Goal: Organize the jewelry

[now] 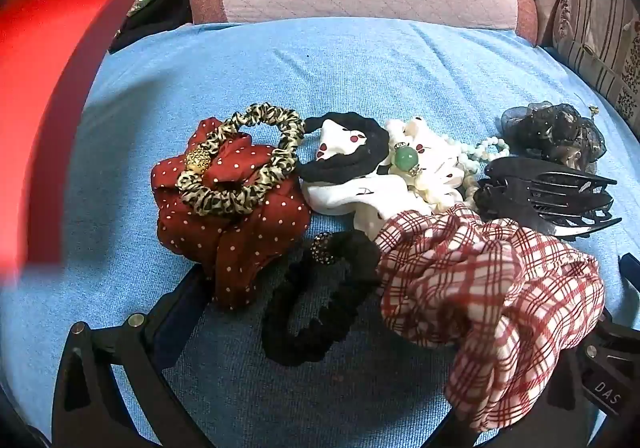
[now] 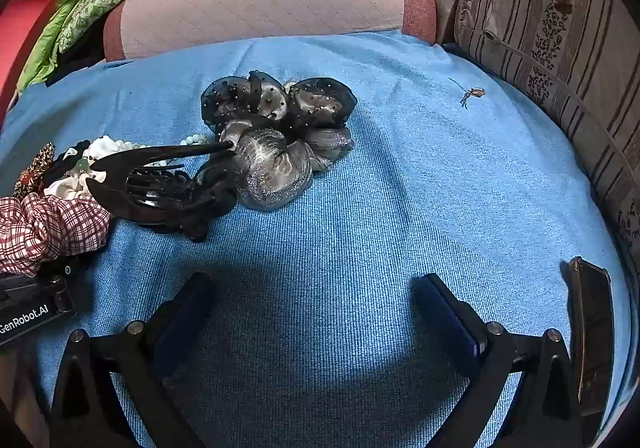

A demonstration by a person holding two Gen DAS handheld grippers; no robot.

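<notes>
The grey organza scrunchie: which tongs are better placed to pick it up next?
Right. The right tongs are open, empty, and the scrunchie lies straight ahead on bare blue cloth. The left tongs have the plaid scrunchie across them.

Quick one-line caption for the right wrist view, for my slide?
Open right gripper hovers over the blue cloth, facing a black organza scrunchie and a black claw clip.

leopard-print scrunchie (image 1: 244,157) on red polka-dot fabric scrunchie (image 1: 232,219) | black plastic claw clip (image 1: 548,195) right of white bead strand (image 1: 480,151) | small metal earring, perhaps (image 2: 472,91), apart on blue cloth (image 2: 400,187)
</notes>
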